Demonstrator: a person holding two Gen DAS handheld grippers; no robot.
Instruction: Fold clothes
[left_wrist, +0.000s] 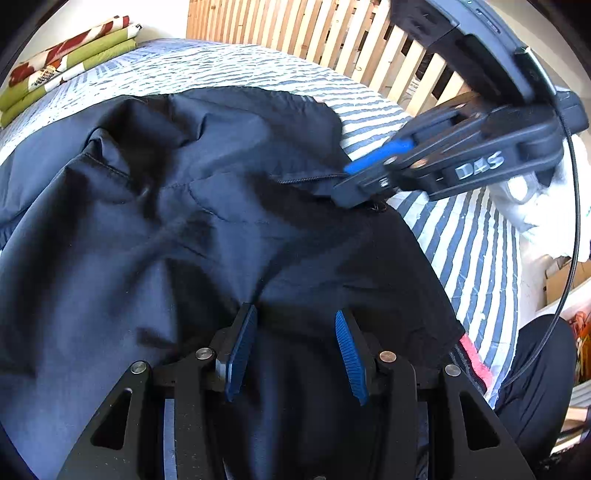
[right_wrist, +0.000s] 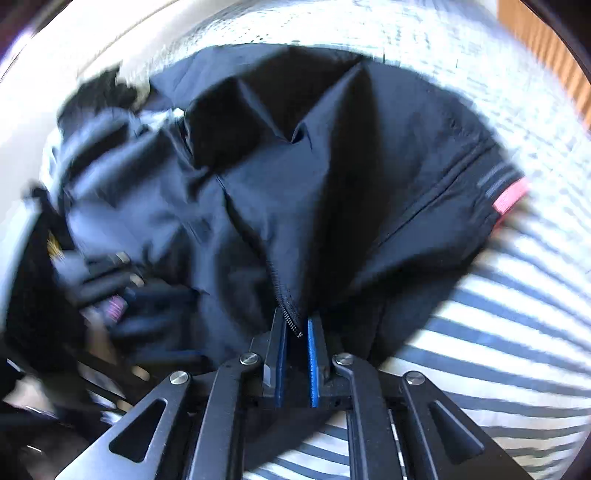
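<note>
Right hand-held gripper (left_wrist: 354, 186), "D4S" marking

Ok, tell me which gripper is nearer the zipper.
Right. The right gripper is shut on the jacket at its zipper; the left gripper hovers open, further down the fabric.

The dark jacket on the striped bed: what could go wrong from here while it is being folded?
1. The right gripper is shut on the dark jacket right at its zipper; a hard pull might strain the teeth or let the thin edge slip out.
2. The left gripper is open above the cloth, so only one point holds it; the jacket may bunch instead of lying flat.
3. The hem with the pink tab lies near the edge of the striped bedcover and could slide off.
</note>
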